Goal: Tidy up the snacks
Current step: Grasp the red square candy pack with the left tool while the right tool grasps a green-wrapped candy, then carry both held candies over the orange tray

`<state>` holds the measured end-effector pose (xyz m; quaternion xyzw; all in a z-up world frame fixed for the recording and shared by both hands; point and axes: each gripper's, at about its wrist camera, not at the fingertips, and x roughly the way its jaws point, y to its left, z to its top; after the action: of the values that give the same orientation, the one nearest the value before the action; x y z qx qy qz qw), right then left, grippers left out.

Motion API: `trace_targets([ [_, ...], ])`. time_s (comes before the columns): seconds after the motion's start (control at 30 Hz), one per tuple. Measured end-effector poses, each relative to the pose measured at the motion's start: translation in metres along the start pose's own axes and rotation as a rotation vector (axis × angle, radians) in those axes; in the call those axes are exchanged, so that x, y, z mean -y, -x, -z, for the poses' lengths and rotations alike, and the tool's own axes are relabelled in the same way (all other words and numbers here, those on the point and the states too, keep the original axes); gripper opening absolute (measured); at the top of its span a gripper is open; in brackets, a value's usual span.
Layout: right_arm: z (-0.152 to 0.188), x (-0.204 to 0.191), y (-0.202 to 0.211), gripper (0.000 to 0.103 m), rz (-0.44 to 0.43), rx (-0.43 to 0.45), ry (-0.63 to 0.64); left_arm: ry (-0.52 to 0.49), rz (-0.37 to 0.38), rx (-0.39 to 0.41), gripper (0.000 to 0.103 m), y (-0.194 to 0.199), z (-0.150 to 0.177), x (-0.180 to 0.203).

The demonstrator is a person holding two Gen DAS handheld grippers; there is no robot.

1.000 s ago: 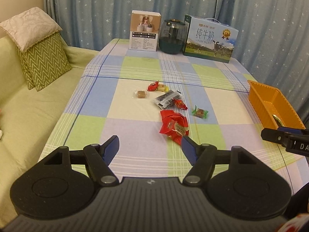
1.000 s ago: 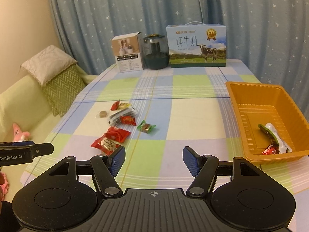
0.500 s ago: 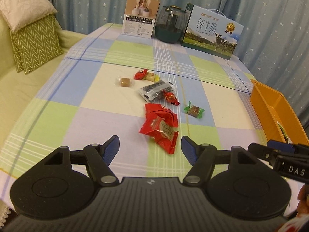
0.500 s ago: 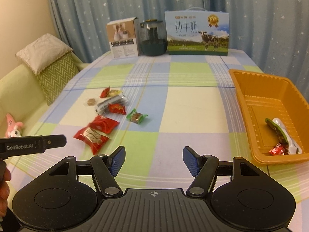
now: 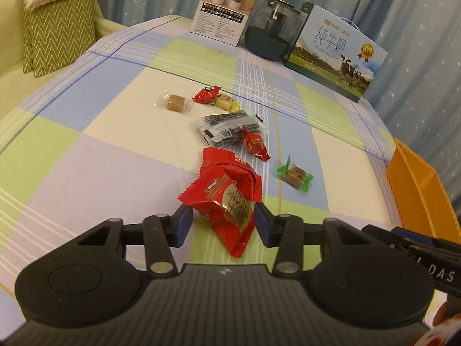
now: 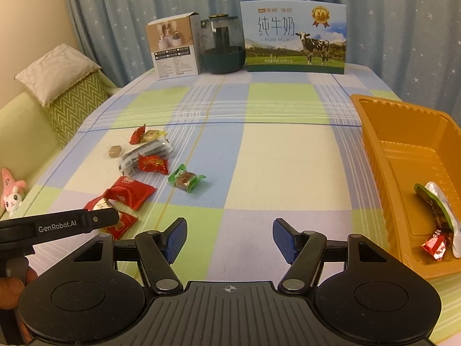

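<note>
So the checked tablecloth (image 6: 270,155) is taking up pretty much everything here, with the milk carton box (image 6: 294,40), a dark glass jar (image 6: 222,49) and a smaller white box (image 6: 174,49) all standing in a row along the far edge, by the starry curtain. Over on the right side the orange tray (image 6: 374,155) is sitting with a couple of wrappers already lying in its near end.

Left gripper (image 5: 223,223) is down at the near end of the snack pile, and its jaws have just been closing in around the big red snack packet (image 5: 227,196). The packet is lying between the blue pads, still flat on the cloth. The pads are right at its edges, but I can't tell if they're actually squeezing it yet.

Right gripper (image 6: 229,238) is hanging over bare cloth, jaws spread apart with nothing between them.

Rest of the pile is sitting just beyond the red packet: a black-and-clear packet (image 5: 230,128), a small red candy (image 5: 255,144) lying on it, a green-wrapped candy (image 5: 295,174) off to the right, then another red candy (image 5: 206,95), a yellowish one (image 5: 226,102) and a brown cube in clear wrap (image 5: 174,103) furthest back.
</note>
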<state>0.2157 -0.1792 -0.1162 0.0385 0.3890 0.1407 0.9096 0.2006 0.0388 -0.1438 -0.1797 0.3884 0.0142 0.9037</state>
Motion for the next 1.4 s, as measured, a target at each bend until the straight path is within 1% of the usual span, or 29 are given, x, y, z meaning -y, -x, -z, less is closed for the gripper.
trace_targets([
  [0.03,0.0,0.001,-0.002,0.066,0.0,-0.002,0.0,0.008,0.004,0.001,0.038,-0.002,0.0,0.0],
  [0.2,-0.001,0.002,-0.01,0.066,0.002,-0.009,0.008,0.03,0.016,0.007,0.035,-0.007,0.001,-0.002],
  [0.23,-0.002,0.002,-0.011,0.066,0.002,-0.011,0.011,0.03,0.012,0.006,0.03,-0.007,0.001,-0.002],
  [0.4,-0.008,-0.005,-0.022,0.066,-0.024,-0.011,0.042,0.021,0.007,0.011,0.025,0.003,-0.005,-0.007],
  [0.47,-0.012,-0.01,-0.029,0.066,-0.043,-0.006,0.071,0.009,-0.003,0.012,0.023,0.009,-0.009,-0.01],
  [0.63,-0.025,-0.028,-0.051,0.066,-0.089,0.01,0.185,-0.041,-0.029,0.027,0.022,0.02,-0.019,-0.016],
  [0.8,-0.036,-0.04,-0.078,0.065,-0.111,0.015,0.316,-0.049,-0.019,0.023,0.022,0.022,-0.024,-0.024],
  [0.87,-0.039,-0.042,-0.087,0.058,-0.131,0.017,0.347,-0.046,-0.015,0.024,0.022,0.023,-0.025,-0.025],
  [0.93,-0.039,-0.045,-0.097,0.05,-0.134,0.007,0.391,-0.043,-0.01,0.024,0.022,0.023,-0.025,-0.026],
  [1.07,-0.035,-0.048,-0.111,0.042,-0.142,-0.022,0.453,-0.032,-0.003,0.023,0.022,0.023,-0.026,-0.028],
  [1.17,-0.033,-0.046,-0.112,0.033,-0.158,-0.022,0.46,-0.033,0.0,0.022,0.022,0.022,-0.026,-0.027],
  [1.2,-0.033,-0.047,-0.111,0.021,-0.16,-0.026,0.452,-0.034,0.002,0.02,0.022,0.022,-0.025,-0.027],
  [1.4,-0.027,-0.046,-0.097,0.02,-0.131,-0.043,0.386,-0.049,0.007,0.007,0.022,0.023,-0.023,-0.021],
])
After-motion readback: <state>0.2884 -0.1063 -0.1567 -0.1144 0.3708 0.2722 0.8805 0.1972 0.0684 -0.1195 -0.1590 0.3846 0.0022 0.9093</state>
